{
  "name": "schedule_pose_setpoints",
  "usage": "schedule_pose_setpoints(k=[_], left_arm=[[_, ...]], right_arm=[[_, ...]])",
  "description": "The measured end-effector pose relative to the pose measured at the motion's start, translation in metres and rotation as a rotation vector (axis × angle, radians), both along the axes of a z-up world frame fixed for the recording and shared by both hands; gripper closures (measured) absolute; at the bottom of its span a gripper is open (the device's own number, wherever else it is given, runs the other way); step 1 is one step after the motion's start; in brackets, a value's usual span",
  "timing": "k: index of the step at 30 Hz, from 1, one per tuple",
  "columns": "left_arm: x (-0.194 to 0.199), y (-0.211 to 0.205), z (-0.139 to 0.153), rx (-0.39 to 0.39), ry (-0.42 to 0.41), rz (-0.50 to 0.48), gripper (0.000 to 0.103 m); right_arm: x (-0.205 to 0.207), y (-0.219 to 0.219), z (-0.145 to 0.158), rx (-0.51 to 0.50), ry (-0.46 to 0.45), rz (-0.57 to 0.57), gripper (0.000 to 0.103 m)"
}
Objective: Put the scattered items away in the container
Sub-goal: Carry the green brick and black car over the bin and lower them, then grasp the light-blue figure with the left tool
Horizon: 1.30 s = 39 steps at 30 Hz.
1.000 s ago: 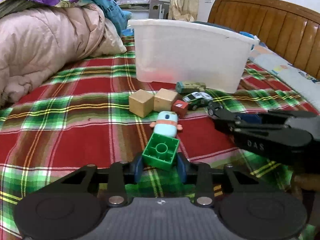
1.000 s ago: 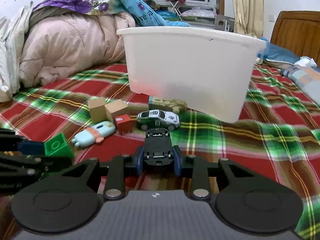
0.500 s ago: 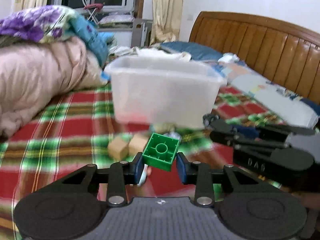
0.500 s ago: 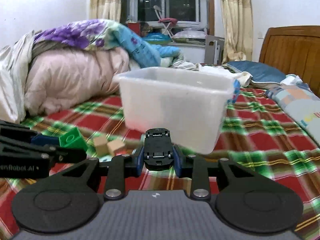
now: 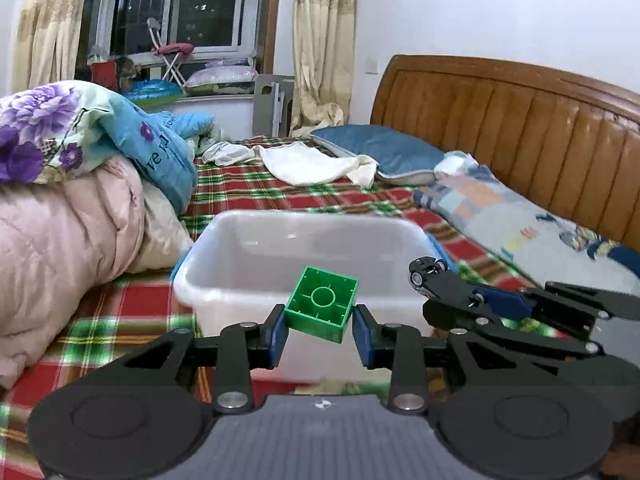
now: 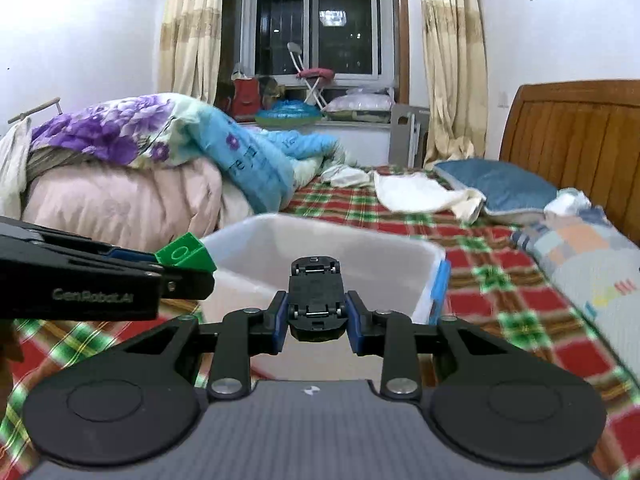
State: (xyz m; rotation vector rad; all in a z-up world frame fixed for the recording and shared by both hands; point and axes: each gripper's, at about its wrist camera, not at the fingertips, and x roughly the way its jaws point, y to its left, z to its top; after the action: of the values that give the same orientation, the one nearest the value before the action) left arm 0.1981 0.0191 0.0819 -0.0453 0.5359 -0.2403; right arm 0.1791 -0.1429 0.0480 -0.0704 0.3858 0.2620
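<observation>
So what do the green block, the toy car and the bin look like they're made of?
Green block: glossy moulded plastic, hollow ribbed underside.
Toy car: black plastic chassis showing; body material hidden.
Bin: translucent whitish plastic, smooth walls, bedspread colour showing through.

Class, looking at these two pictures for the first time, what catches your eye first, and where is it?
A bright green block is pinched in the left gripper, above the near rim of the white tub. Beside it, the right gripper holds a black toy car, underside up.
</observation>
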Motion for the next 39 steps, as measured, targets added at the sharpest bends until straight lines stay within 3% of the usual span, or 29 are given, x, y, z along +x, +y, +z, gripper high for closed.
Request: schedule_pose_setpoints(k=[3,6,16,18,20,22,26,32,35,39], left_arm=[[0.027,0.002,-0.001,-0.054,0.030,0.021,0.064],[0.051,0.001,-0.006,-0.056,0.043,0.047,0.064],[0.089,-0.015,-0.029,0.054,0.059,0.042,0.064],[0.090,-0.017,-0.033,0.070,0.063,0.043,0.058],[0.089,-0.017,-0.033,0.082,0.060,0.056,0.047],[0.085,-0.017,-0.032,0.084,0.052,0.062,0.038],[0.065,-0.010,-0.026,0.076,0.030,0.067,0.038],[0.007,0.019,-0.024,0.032,-0.010,0.068,0.035],[-0.023,0.031,-0.043,0.039,0.016,0.058,0.035],[-0.052,0.042,-0.083,0.070,0.098,0.071,0.035]], right_arm=[[0.019,-0.002,0.000,-0.004,0.004,-0.006,0.070],[0.038,-0.007,-0.004,0.018,0.019,-0.014,0.070],[0.076,-0.014,-0.028,0.027,0.100,-0.030,0.069],[0.078,-0.013,-0.031,0.020,0.113,-0.029,0.068],[0.077,-0.013,-0.032,0.018,0.114,-0.033,0.051],[0.073,-0.012,-0.032,0.005,0.100,-0.034,0.043],[0.063,-0.010,-0.025,-0.013,0.076,-0.031,0.030],[0.017,-0.004,-0.019,-0.036,-0.018,0.011,0.028],[-0.013,-0.002,-0.029,-0.012,-0.036,0.036,0.025],[-0.032,0.003,-0.058,0.013,0.043,0.059,0.026]])
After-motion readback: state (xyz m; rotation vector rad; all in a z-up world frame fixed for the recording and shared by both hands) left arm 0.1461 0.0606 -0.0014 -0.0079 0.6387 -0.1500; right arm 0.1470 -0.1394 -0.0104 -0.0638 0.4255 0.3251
